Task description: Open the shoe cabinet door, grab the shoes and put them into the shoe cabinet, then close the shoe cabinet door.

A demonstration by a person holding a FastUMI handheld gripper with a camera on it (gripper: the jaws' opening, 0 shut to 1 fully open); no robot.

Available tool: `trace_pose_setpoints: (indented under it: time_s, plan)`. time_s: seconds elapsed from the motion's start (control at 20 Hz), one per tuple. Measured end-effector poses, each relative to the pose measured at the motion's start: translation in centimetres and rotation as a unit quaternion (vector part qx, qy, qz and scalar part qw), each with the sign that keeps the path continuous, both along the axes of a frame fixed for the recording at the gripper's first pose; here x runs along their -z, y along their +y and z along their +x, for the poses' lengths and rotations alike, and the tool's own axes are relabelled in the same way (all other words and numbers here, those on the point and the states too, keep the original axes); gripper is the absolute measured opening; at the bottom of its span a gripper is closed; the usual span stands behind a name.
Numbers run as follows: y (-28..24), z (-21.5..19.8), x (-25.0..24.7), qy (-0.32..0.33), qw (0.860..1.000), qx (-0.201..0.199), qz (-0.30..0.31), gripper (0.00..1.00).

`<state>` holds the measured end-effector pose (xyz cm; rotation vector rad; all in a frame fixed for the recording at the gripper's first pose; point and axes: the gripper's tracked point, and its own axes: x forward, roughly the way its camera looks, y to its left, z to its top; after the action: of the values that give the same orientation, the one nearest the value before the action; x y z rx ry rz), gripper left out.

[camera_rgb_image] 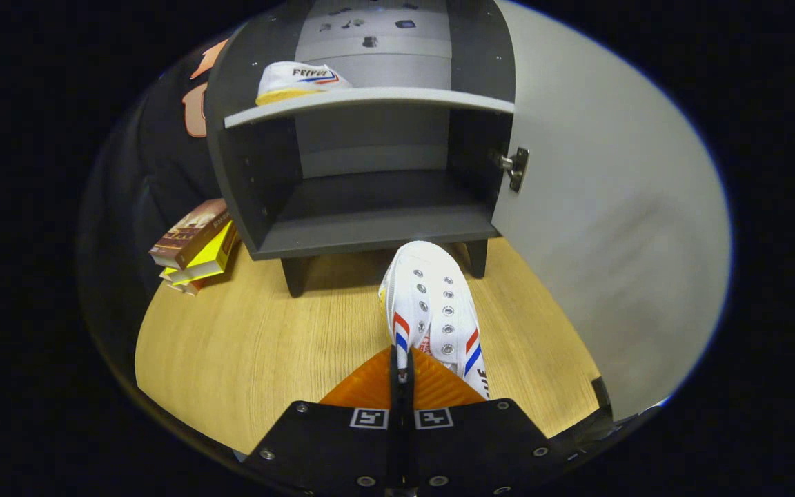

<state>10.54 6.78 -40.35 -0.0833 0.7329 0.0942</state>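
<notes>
The dark shoe cabinet (370,228) stands on the wooden table just ahead, its grey door (597,228) swung open to the right. One white shoe (301,81) with red and blue stripes lies on the upper shelf (370,100), at its left side. A second matching shoe (432,310) hangs toe forward in front of the lower compartment, above the table. My gripper (402,369) is shut on this shoe's rear edge, the fingers nearly touching each other.
A stack of books (194,245) lies on the wooden table (246,352) left of the cabinet's leg. The lower compartment (377,200) holds nothing. The open door blocks the right side.
</notes>
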Motion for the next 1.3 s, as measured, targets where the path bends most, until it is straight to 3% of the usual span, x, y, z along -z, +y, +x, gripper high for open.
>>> trace_pose_setpoints:
  time_s: [0.35, 0.7, 1.0, 1.3]
  plan:
    - [-0.2, 0.0, -12.5, -0.052, 0.999, -0.01, -0.011, 0.0]
    - [-0.3, 2.7, -23.2, -0.112, 0.993, -0.019, -0.019, 0.0]
    - [1.9, 7.2, -28.5, -0.147, 0.988, -0.034, -0.031, 0.0]
    - [4.7, 16.7, -29.7, -0.141, 0.989, -0.034, -0.026, 0.0]
